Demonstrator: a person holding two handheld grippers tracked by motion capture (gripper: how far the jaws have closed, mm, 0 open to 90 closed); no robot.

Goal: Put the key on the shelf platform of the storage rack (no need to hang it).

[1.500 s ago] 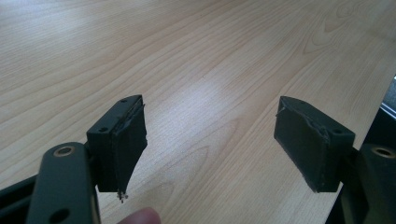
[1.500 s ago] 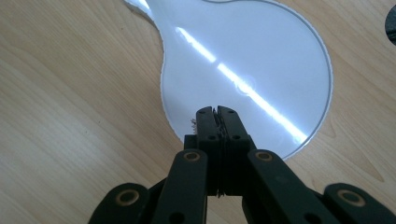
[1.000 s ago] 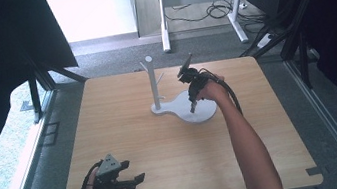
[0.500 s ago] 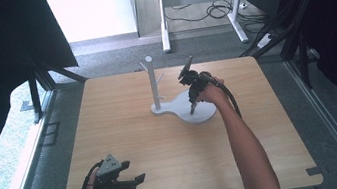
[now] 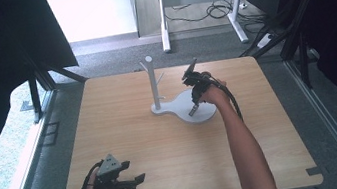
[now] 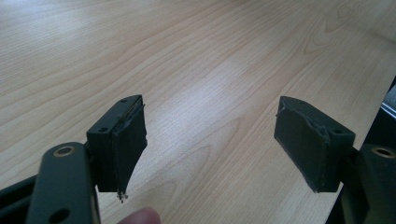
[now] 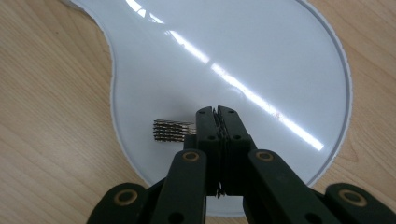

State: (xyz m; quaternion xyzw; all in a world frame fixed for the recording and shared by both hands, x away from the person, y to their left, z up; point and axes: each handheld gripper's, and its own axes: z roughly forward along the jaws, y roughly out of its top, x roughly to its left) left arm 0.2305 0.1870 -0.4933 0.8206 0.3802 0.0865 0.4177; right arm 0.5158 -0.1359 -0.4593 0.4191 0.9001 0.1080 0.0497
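Right gripper view: a glossy white pear-shaped base [image 7: 243,60] lies flat on the pale wood-grain desk [image 7: 42,116]. Right tongs [image 7: 217,112] are closed over it, beside a small ribbed metal piece [image 7: 172,130] whose long axis runs across the view; whether they pinch it is unclear. Left tongs [image 6: 210,135] gape wide, empty.

Pale wood-grain table [image 5: 128,146], light brown with darker wavy streaks; glossy white stand base [image 7: 233,51] with a white post [image 5: 153,81]; small silver ridged metal piece [image 7: 172,130]; black left gripper [image 6: 210,140] and right gripper [image 7: 217,114]
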